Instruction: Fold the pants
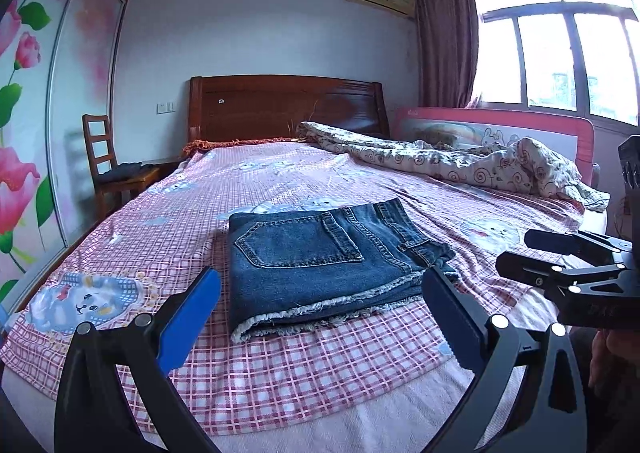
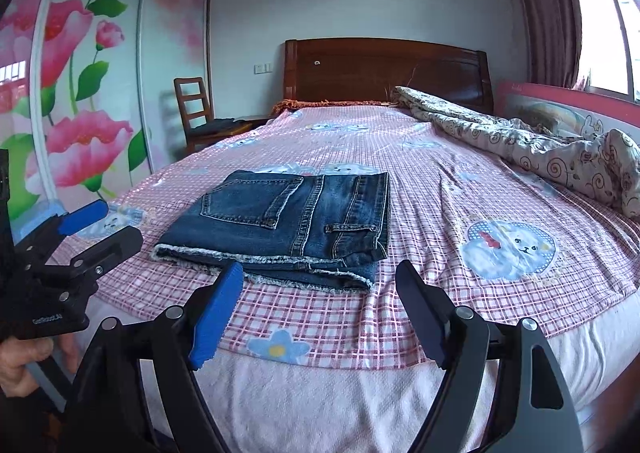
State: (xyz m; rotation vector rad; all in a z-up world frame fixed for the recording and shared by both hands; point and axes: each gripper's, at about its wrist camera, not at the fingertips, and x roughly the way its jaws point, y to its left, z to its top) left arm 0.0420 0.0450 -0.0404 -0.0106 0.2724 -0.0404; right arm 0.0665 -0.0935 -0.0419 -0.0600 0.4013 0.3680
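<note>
Near the foot of the bed (image 1: 280, 189) the jeans (image 1: 320, 257) lie folded into a compact stack, frayed hems toward the grippers. Left gripper (image 1: 320, 313) and right gripper (image 2: 320, 305) hang just short of it, both spread and empty. Fold looks finished; best move is probably a clean retreat without snagging the hems.

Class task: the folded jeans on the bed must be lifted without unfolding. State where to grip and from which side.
Grip the folded jeans at the frayed near edge, coming in low from the bed's foot. All layers stack there, facing both open grippers, left gripper and right gripper, so one pinch at each end probably catches every layer.
</note>
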